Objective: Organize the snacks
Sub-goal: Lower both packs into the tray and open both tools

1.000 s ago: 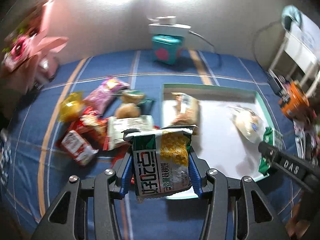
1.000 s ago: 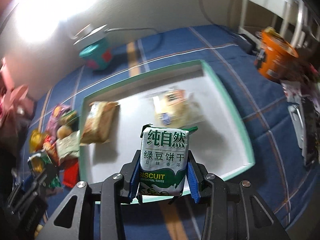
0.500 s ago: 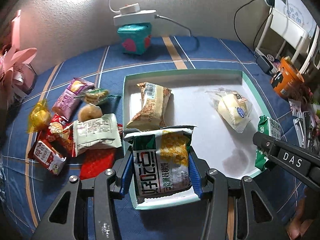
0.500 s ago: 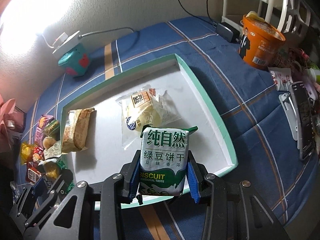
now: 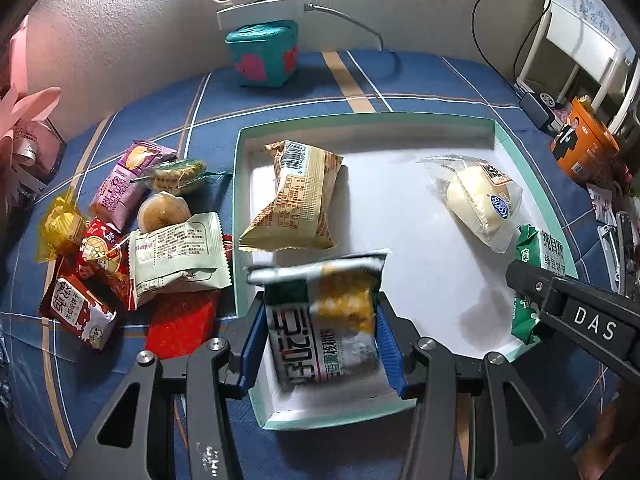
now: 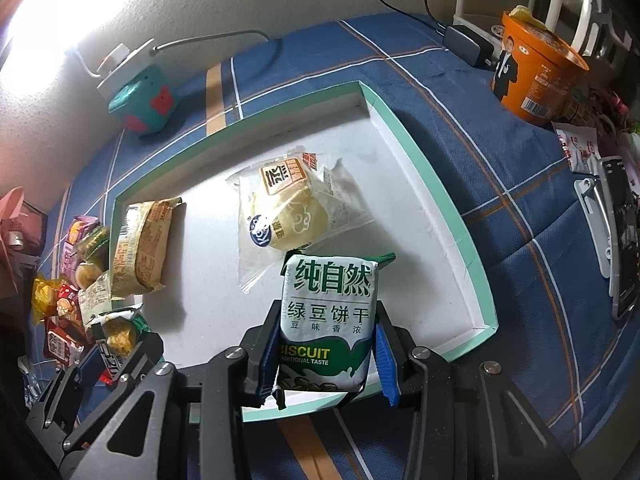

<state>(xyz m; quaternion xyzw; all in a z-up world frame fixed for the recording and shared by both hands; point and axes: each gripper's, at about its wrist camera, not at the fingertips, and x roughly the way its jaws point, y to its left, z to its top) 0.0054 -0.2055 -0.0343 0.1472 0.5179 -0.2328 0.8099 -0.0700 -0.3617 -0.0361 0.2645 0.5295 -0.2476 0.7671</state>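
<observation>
1. The left gripper (image 5: 322, 344) has just been opening its jaws, and the green-and-yellow snack packet (image 5: 324, 320) between its blue pads looks blurred and tilted compared with half a second ago, so I judge it is being let go; whether the pads still press on it I cannot tell
2. That packet hangs over the near-left corner of the teal-rimmed white tray (image 5: 360, 126), so the drop would land it inside with the other sorted items
3. The right gripper (image 6: 326, 354) is clamped tight on a green-and-white biscuit packet (image 6: 328, 312), holding it upright over the tray's near edge; its release appears to be the next step
4. Over the last second both grippers have come down closer to the tray, which fills more of each view than before
5. Already in the tray: a tan wrapped cake (image 5: 296, 200) near the left rim, and a clear-wrapped round bun (image 5: 480, 196) toward the right
6. Left of the tray, on the blue plaid cloth (image 5: 420, 76), a pile of unsorted snacks (image 5: 132, 232) waits
7. Readable writing: "BISCUIT" and "TRADITIONAL TASTE" on the right packet under large Chinese characters; "DAS" on the right gripper's body as seen from the left wrist; a barcode on the tan cake
</observation>
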